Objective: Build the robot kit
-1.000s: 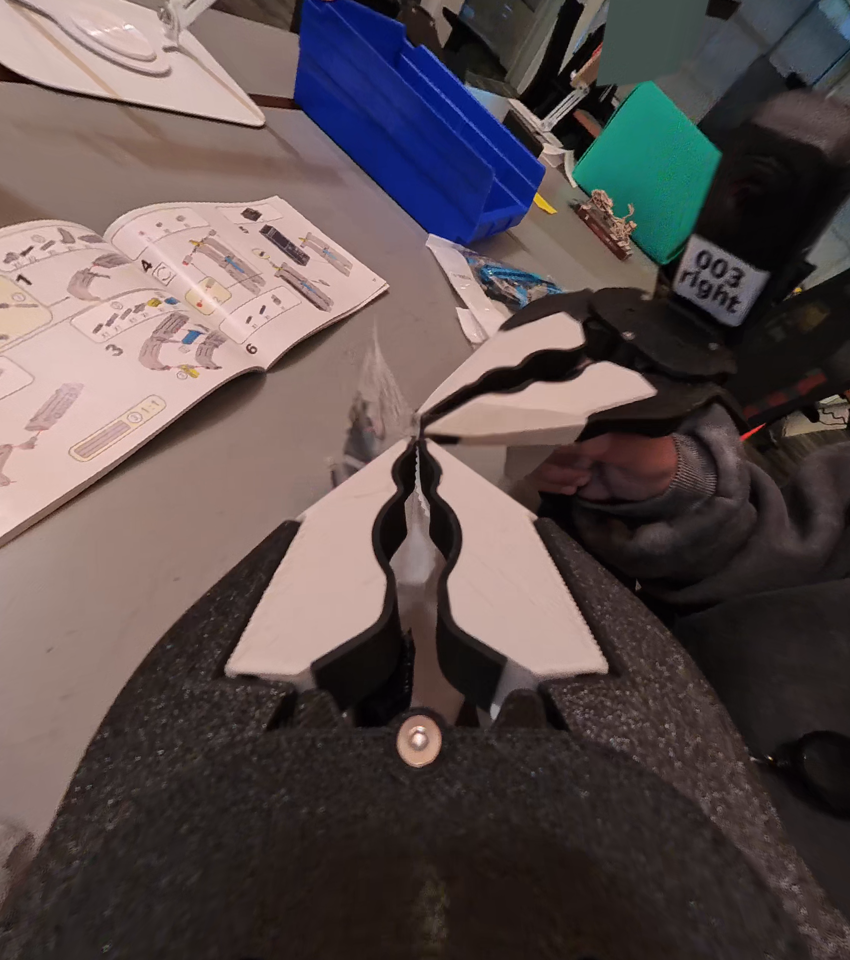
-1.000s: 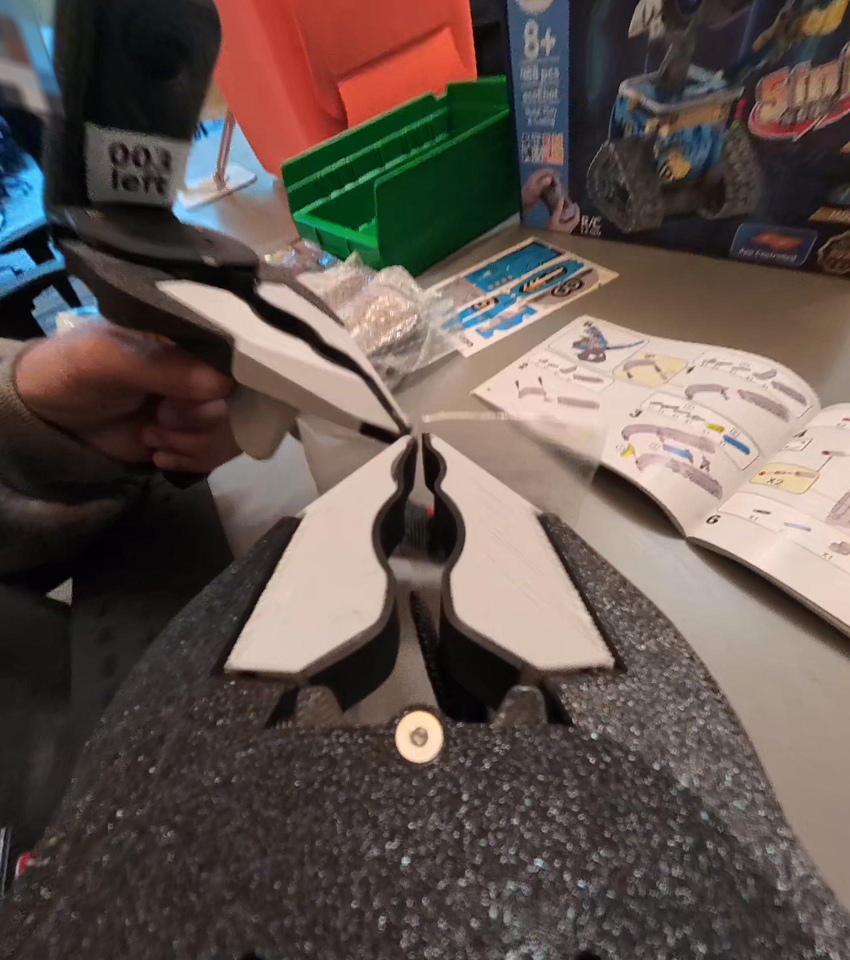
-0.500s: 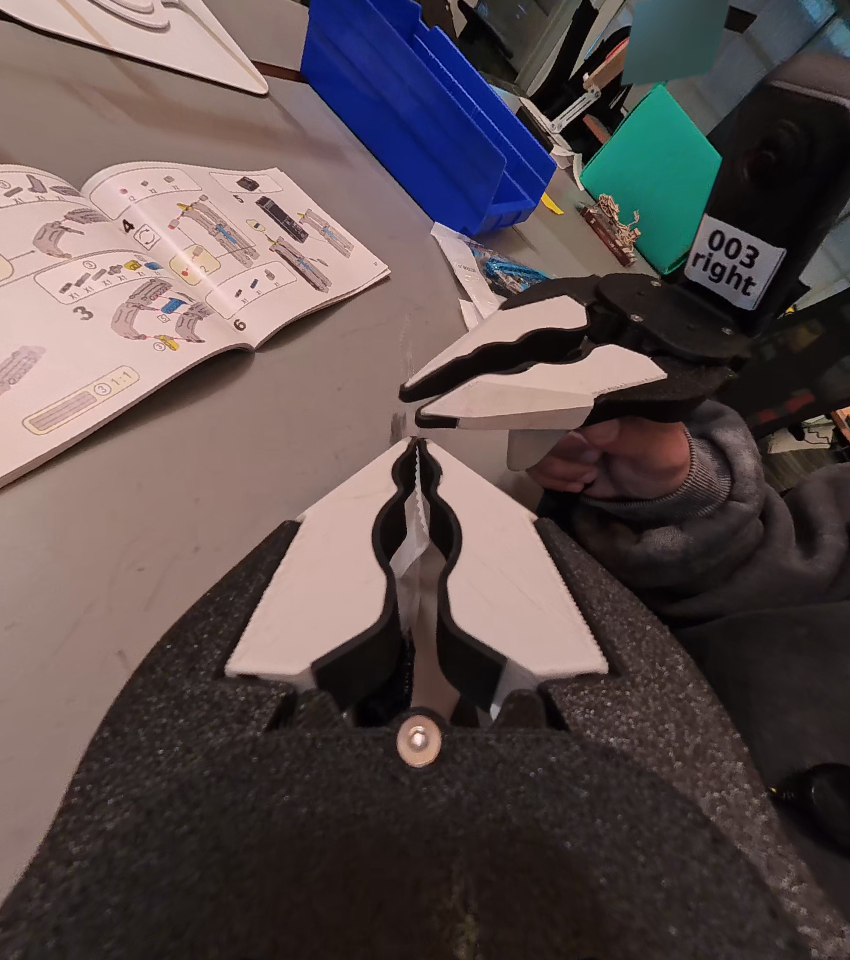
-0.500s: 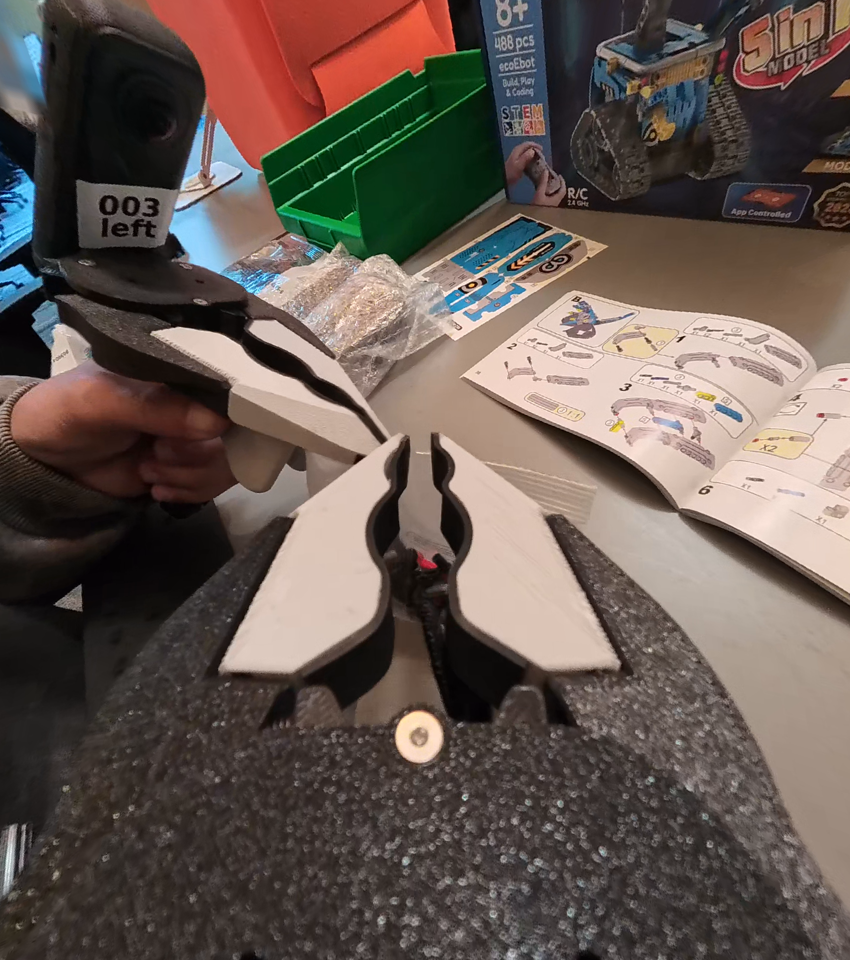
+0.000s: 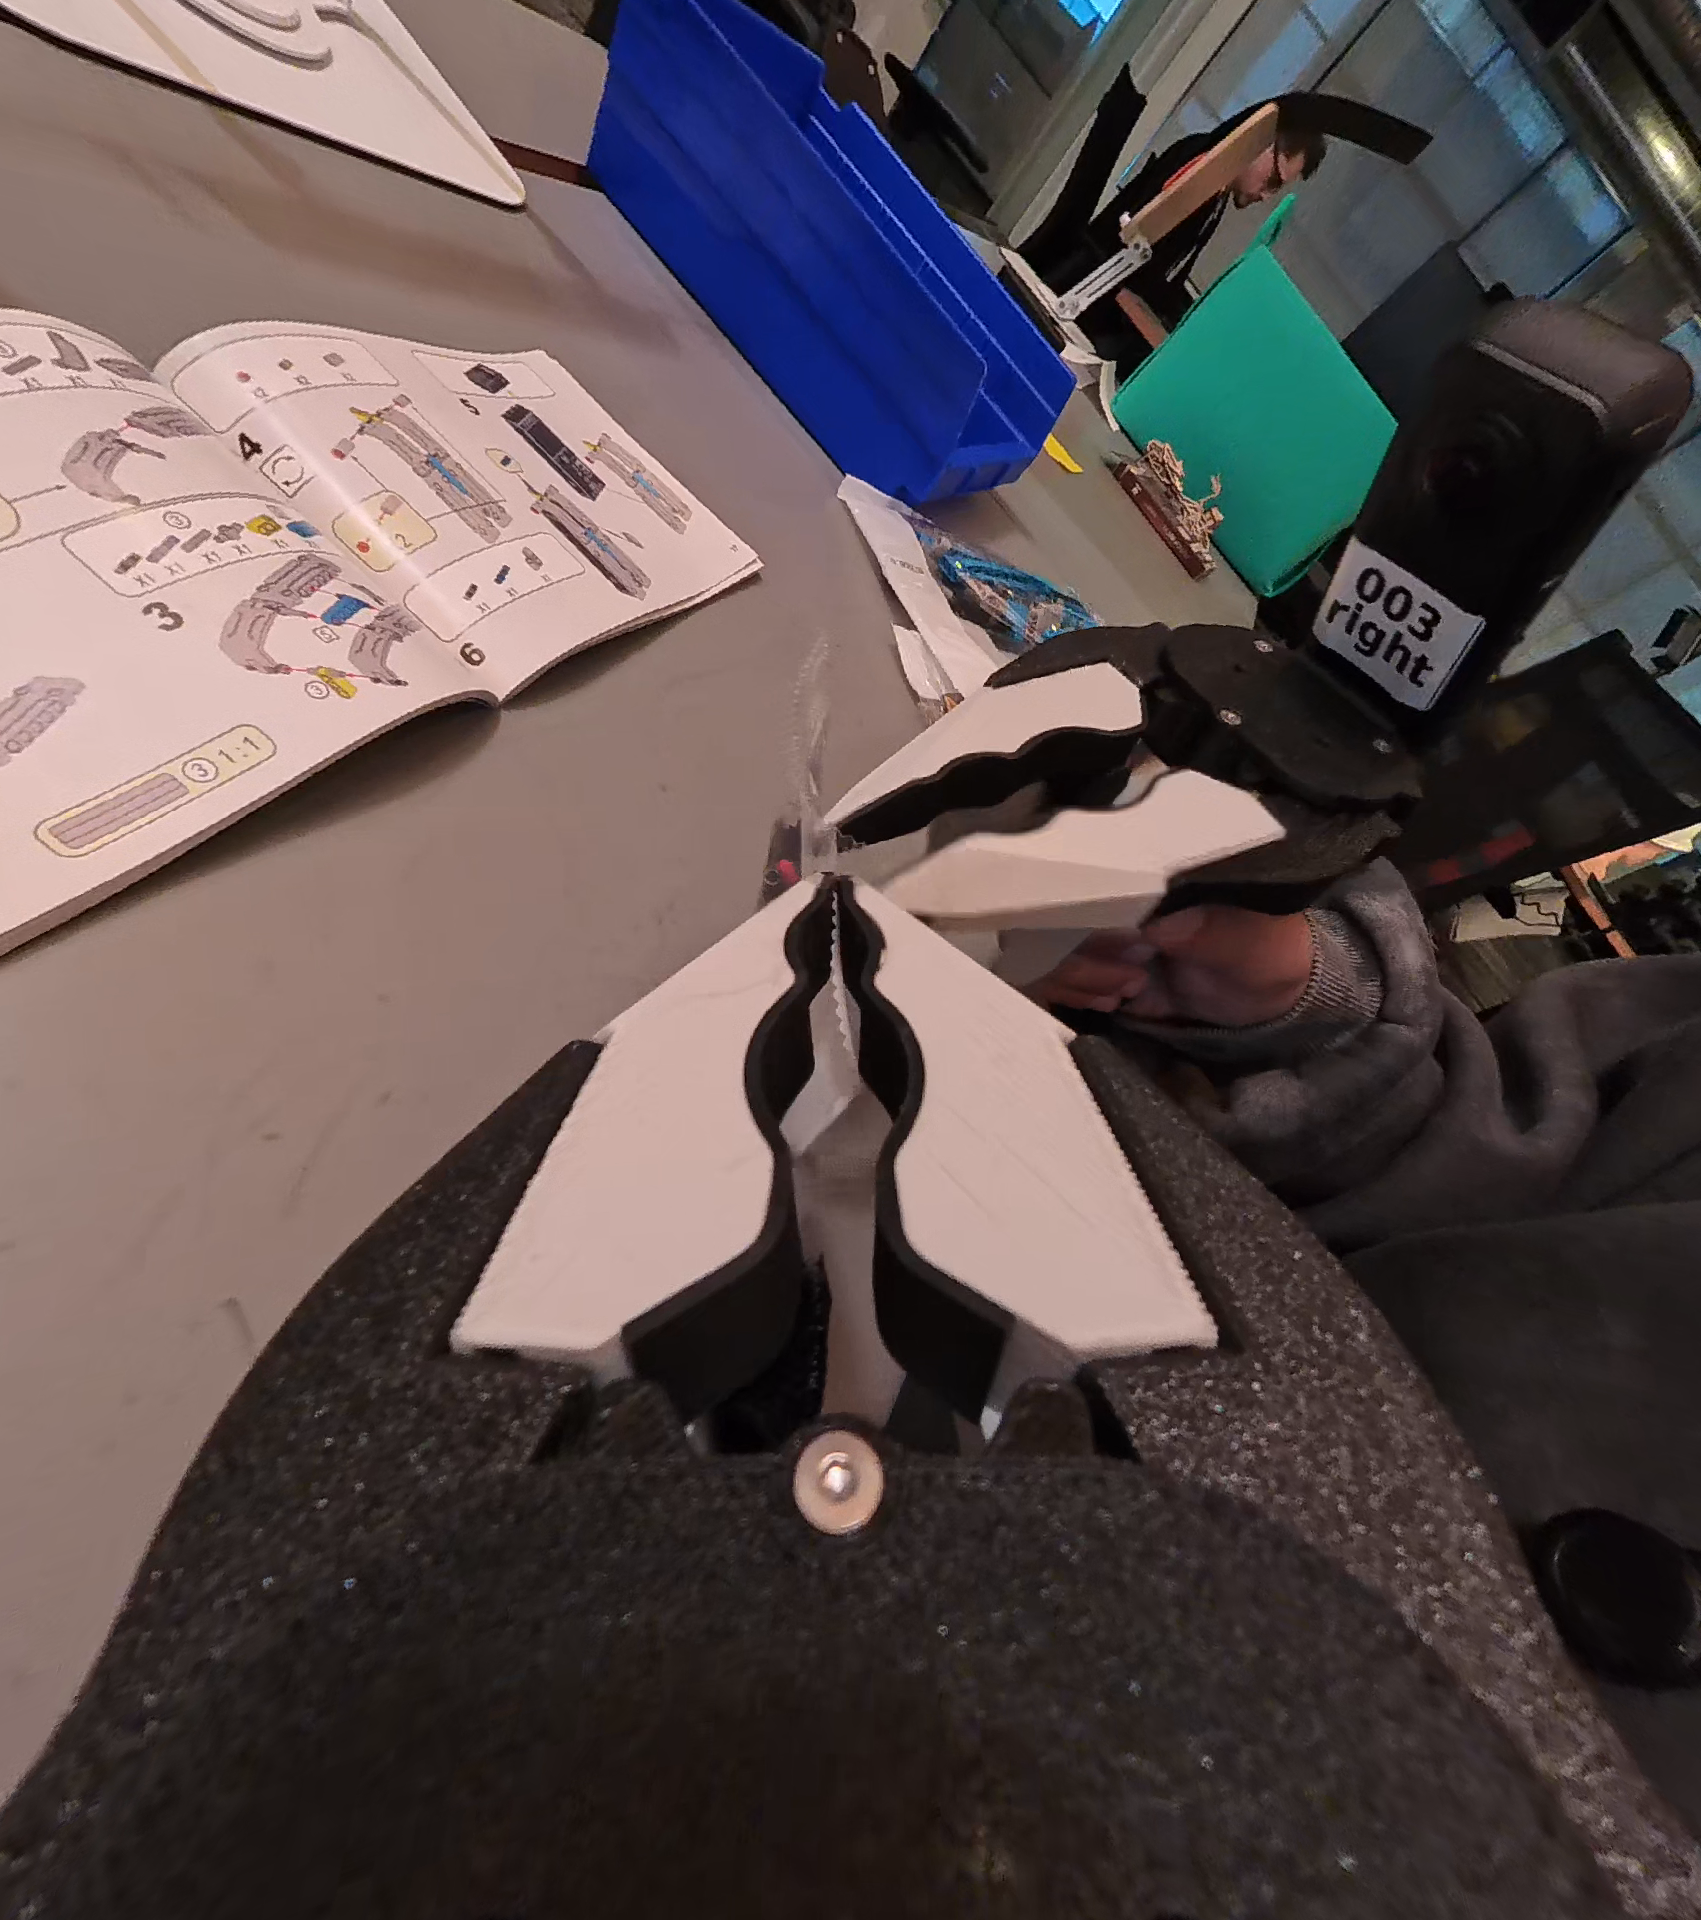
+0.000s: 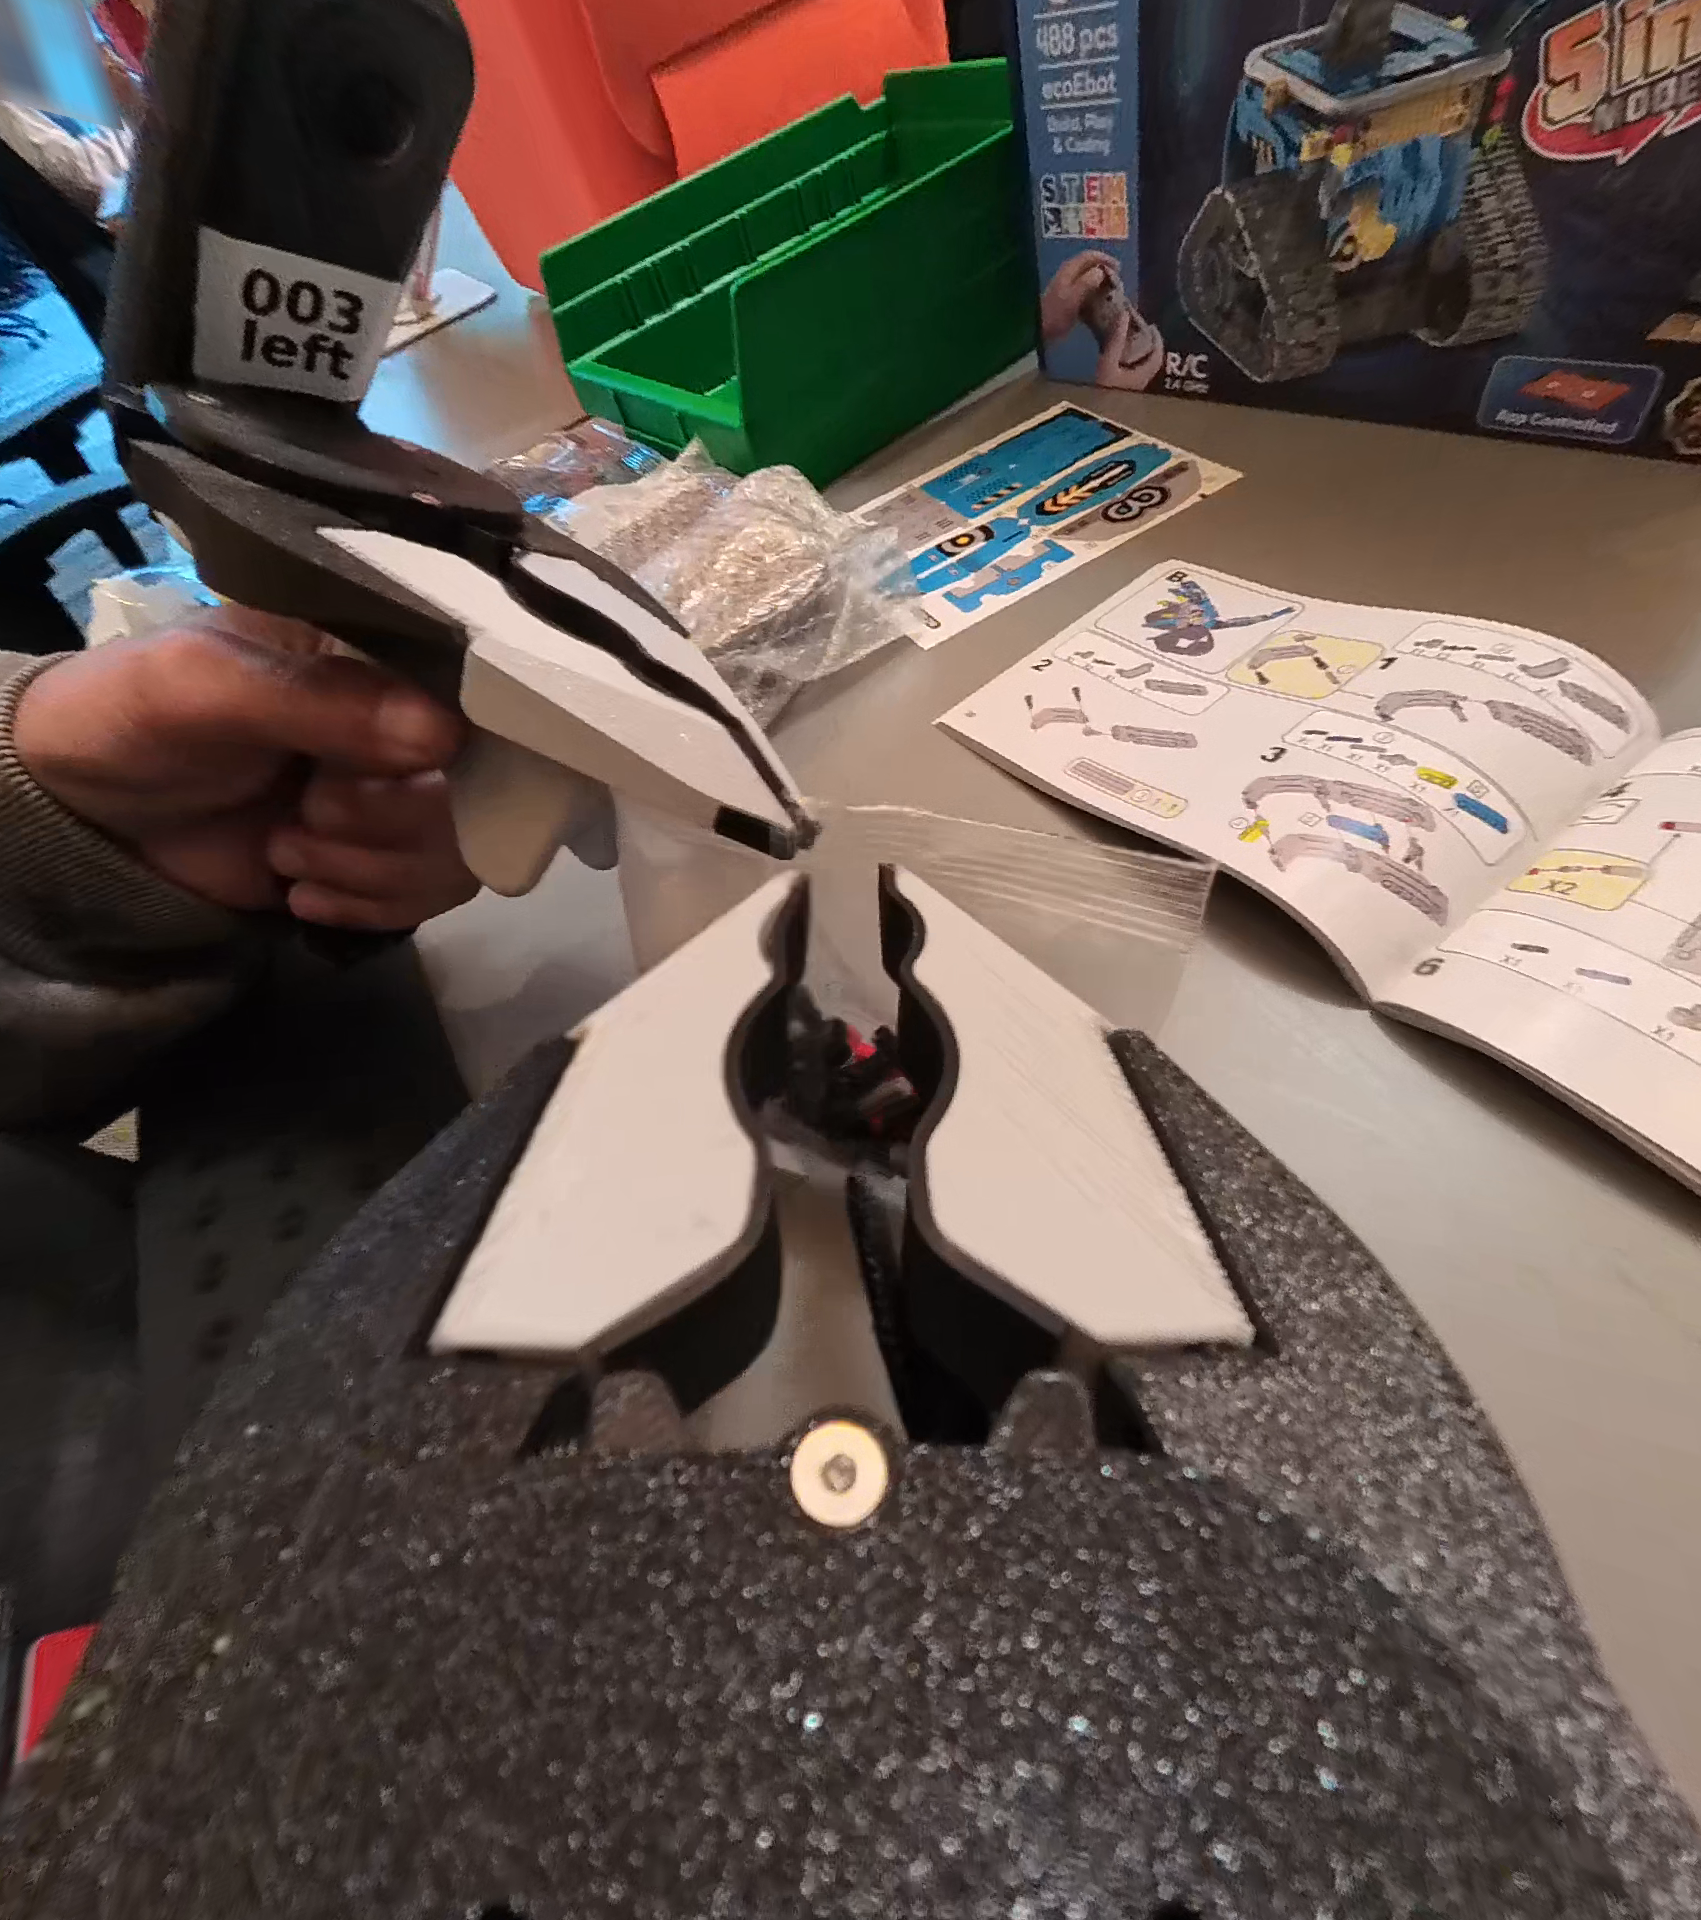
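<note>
- Centrally, left gripper (image 5: 833,883): fingers pressed together on the serrated top edge of a clear bag (image 6: 1022,883); the bag's strip runs down between the fingers in the left wrist view.
- Right gripper (image 6: 844,883): fingers parted by a narrow gap, tips on either side of the bag just beside the left gripper's tip (image 6: 799,826); whether they pinch the film cannot be told from the right wrist view. In the left wrist view its tips (image 5: 841,831) nearly meet at the bag's edge.
- Bag: held above the table (image 5: 202,1091) between the two grippers, its flat clear upper part spread to the right; small dark and red parts (image 6: 851,1070) show inside, low between the right fingers.
- Booklet (image 5: 233,582): open, flat on the table, near the bag.
- Blue bin (image 5: 825,281): beyond the booklet.
- Green bin (image 6: 784,281): at the table's far side, beside a toy box (image 6: 1428,208).
- Sticker sheet (image 6: 1043,509): flat, in front of the green bin.
- Crumpled bags (image 6: 732,561): beside the sticker sheet, behind the left gripper.
- Hands (image 6: 233,769): one grips each handle, sleeves grey.
</note>
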The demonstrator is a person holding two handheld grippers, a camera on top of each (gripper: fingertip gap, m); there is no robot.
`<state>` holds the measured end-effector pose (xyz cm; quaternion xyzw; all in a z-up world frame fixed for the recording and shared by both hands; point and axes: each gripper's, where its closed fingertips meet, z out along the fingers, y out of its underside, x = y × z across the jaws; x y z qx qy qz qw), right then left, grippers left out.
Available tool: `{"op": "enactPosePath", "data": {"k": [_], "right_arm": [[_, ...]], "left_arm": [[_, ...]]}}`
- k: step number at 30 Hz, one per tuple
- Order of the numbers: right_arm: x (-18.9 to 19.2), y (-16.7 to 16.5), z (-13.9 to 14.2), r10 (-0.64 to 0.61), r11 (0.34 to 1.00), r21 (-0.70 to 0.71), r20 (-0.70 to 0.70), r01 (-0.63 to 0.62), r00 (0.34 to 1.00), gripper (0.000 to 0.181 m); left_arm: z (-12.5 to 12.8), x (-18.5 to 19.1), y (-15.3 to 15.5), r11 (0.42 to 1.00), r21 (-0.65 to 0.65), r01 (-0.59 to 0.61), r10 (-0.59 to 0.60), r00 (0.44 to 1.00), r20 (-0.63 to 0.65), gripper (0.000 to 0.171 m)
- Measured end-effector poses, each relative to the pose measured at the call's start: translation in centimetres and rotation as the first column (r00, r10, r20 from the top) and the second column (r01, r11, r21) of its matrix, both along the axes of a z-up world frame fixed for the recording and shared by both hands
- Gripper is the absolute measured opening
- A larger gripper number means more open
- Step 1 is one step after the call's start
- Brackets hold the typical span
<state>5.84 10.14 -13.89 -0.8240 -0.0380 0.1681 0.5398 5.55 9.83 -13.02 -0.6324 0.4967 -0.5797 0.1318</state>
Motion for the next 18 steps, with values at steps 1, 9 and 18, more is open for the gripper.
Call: {"op": "enactPosePath", "data": {"k": [1, 9, 18], "right_arm": [[-0.5, -0.1, 0.0, 0.032, 0.999, -0.004, -0.019, -0.032, 0.999, 0.019], [-1.3, -0.2, -0.1, 0.079, 0.997, -0.012, -0.025, -0.079, 0.997, 0.015], [-1.6, -1.4, 2.2, 0.218, 0.976, 0.078, -0.390, -0.204, 0.895, 0.002]], "left_arm": [[0.0, 0.0, 0.1, 1.000, -0.004, -0.008, 0.008, 1.000, 0.000, 0.000], [0.2, -0.2, -0.9, 0.995, -0.079, 0.062, -0.060, 0.998, 0.019, 0.000], [1.9, -0.8, -1.6, 0.980, -0.134, 0.145, -0.132, 0.986, 0.100, 0.000]]}}
